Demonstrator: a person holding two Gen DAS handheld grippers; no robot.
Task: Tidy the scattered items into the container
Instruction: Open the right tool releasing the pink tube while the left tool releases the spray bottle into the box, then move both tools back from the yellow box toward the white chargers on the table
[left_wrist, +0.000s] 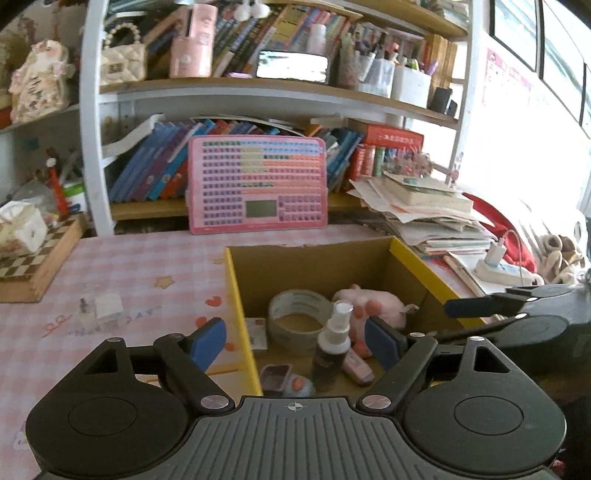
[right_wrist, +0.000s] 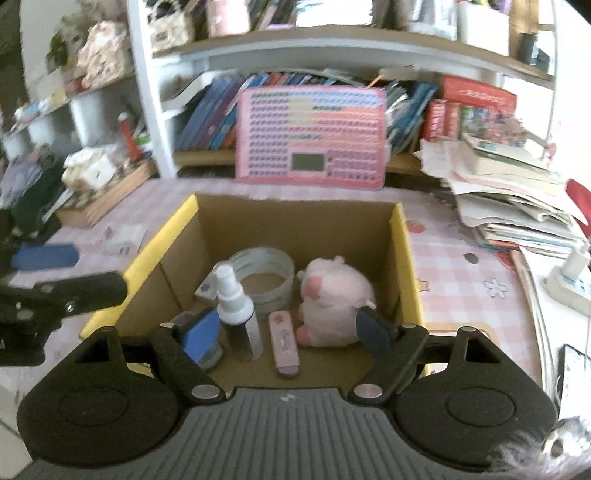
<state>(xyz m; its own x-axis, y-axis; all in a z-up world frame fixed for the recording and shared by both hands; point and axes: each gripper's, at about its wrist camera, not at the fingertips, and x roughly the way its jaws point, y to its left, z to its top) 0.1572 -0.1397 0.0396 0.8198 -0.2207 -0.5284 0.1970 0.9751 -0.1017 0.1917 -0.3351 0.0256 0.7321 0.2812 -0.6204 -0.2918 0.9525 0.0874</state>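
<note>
One spray bottle (right_wrist: 236, 314) upright, nozzle up, inside cardboard box (right_wrist: 404, 258).

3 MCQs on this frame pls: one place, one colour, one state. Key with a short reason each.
1. Where does the tape roll lie?
A. on the checked cloth
B. inside the cardboard box
C. on the shelf

2. What colour is the plush toy?
A. pink
B. green
C. blue

3. How does the spray bottle stand?
A. on its side
B. upside down
C. upright, cap up

Key:
1 B: the tape roll lies on the floor of the cardboard box, towards its back wall.
2 A: the plush toy is pink all over.
3 C: the spray bottle stands with its white cap on top. Both the left gripper and the right gripper are open and hold nothing.
</note>
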